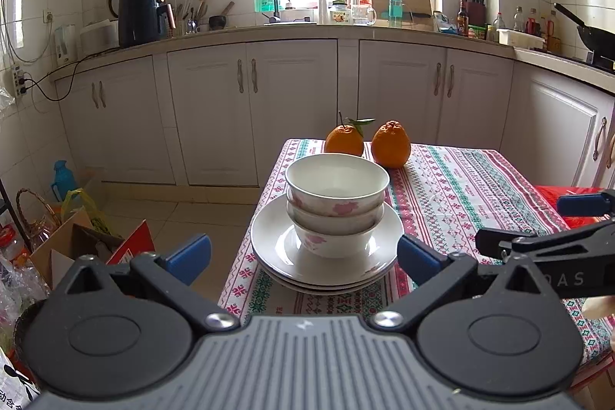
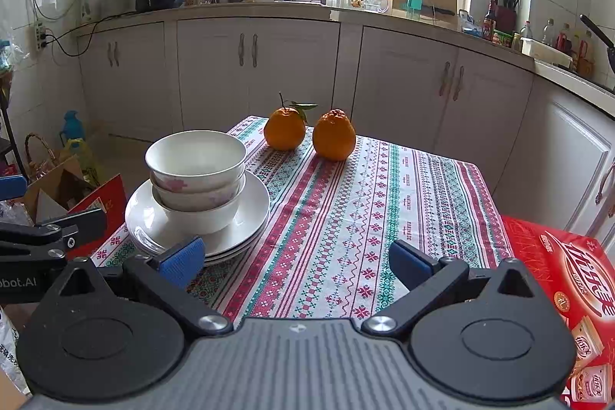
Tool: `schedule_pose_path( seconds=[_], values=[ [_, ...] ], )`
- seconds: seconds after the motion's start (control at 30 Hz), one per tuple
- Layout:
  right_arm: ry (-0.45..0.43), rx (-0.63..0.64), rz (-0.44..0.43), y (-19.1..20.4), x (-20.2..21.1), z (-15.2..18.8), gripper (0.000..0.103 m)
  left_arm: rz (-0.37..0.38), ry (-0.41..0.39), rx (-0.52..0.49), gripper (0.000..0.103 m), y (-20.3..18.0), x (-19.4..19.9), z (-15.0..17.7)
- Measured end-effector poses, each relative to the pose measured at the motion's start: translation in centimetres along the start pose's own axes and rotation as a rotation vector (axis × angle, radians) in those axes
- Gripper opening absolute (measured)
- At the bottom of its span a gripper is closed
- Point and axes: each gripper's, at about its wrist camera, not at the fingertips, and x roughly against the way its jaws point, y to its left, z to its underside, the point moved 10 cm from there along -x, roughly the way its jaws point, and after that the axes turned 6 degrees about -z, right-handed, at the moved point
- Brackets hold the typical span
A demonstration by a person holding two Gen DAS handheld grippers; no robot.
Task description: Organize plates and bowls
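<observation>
White bowls (image 1: 336, 202), three nested, sit on stacked plates (image 1: 326, 256). Left gripper (image 1: 303, 256) and right gripper (image 2: 296, 262) both wide, empty.

Three nested floral bowls (image 1: 336, 202) upright on perhaps three stacked white plates (image 1: 326, 266).

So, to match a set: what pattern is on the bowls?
Pink flowers on white bowls, clearest in the left wrist view.

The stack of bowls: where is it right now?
The stack of bowls sits on the plates at the table's left edge, in front of the two oranges.
</observation>
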Motion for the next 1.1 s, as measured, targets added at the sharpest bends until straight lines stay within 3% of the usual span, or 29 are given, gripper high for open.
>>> schedule_pose_path(
  seconds=[1.1],
  values=[
    [-0.017, 0.011, 0.028, -0.09, 0.58, -0.29, 0.103, 0.000, 0.004, 0.013, 0.102, 0.00, 0.40, -0.12]
  ],
)
